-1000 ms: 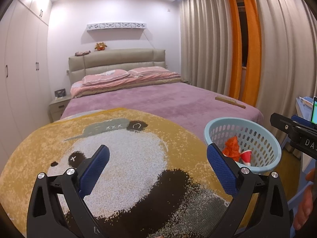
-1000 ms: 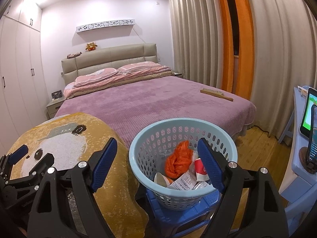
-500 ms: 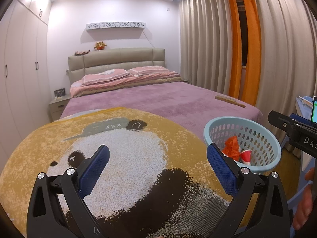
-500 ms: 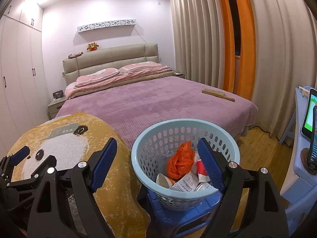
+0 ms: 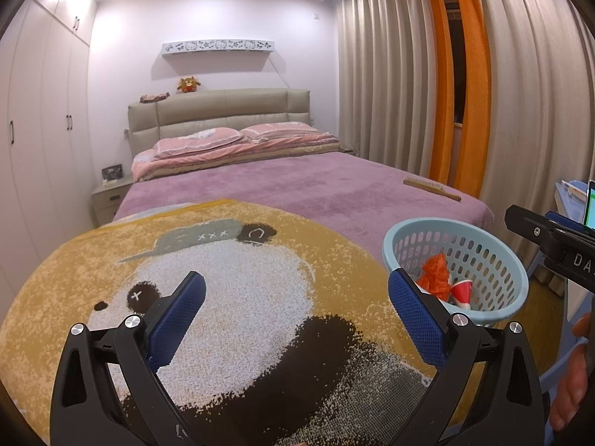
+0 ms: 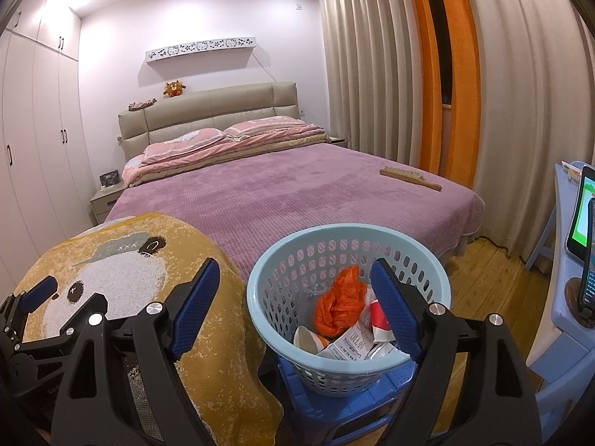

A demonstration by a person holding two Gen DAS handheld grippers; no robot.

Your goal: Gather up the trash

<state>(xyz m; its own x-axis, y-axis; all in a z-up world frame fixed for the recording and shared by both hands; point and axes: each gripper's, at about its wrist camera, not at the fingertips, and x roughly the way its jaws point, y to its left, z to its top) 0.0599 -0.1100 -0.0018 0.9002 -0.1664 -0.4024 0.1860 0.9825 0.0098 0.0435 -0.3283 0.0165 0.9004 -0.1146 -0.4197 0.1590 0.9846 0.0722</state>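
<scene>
Right wrist: panda blanket point(image 6: 122, 271), purple bed point(image 6: 297, 200).

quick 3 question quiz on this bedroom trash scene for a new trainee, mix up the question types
1. True or false: the right tool is clamped on the orange bag.
2. The light blue basket stands on: A) the bed B) a blue stool C) the panda blanket
3. Fill in: the only loose item lying on the purple bedspread is a wooden ____.

Key
1. False. Both the right tool and the left tool stand open and empty; the bag lies in the basket among paper scraps.
2. B, the blue stool, beside the panda blanket.
3. brush, near the bed's curtain-side edge.
</scene>
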